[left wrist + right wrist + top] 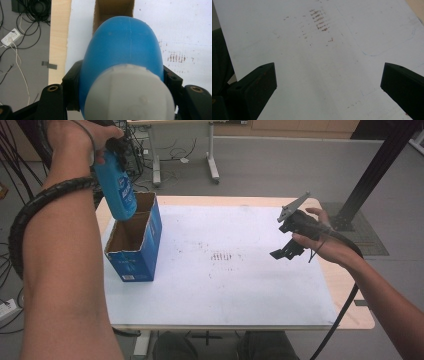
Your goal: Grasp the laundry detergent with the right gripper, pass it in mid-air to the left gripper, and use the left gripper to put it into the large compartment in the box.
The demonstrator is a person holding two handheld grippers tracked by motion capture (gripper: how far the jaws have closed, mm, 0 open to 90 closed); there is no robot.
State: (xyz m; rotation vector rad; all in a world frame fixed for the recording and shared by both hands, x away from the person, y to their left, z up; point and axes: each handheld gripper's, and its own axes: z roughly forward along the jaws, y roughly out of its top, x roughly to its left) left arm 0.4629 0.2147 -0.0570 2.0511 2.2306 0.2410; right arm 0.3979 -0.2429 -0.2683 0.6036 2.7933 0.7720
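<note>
Left tool (120, 82) grips blue bottle (116, 187) upright, base down over box (135, 240).

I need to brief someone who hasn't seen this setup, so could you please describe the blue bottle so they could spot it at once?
Start at the white-topped table and go to its far left corner, where an open blue cardboard box stands. Directly above the box's opening hangs the blue bottle, base down, gripped by the left claw. It is the one smooth, rounded plastic item with a white cap, held in the air.
</note>
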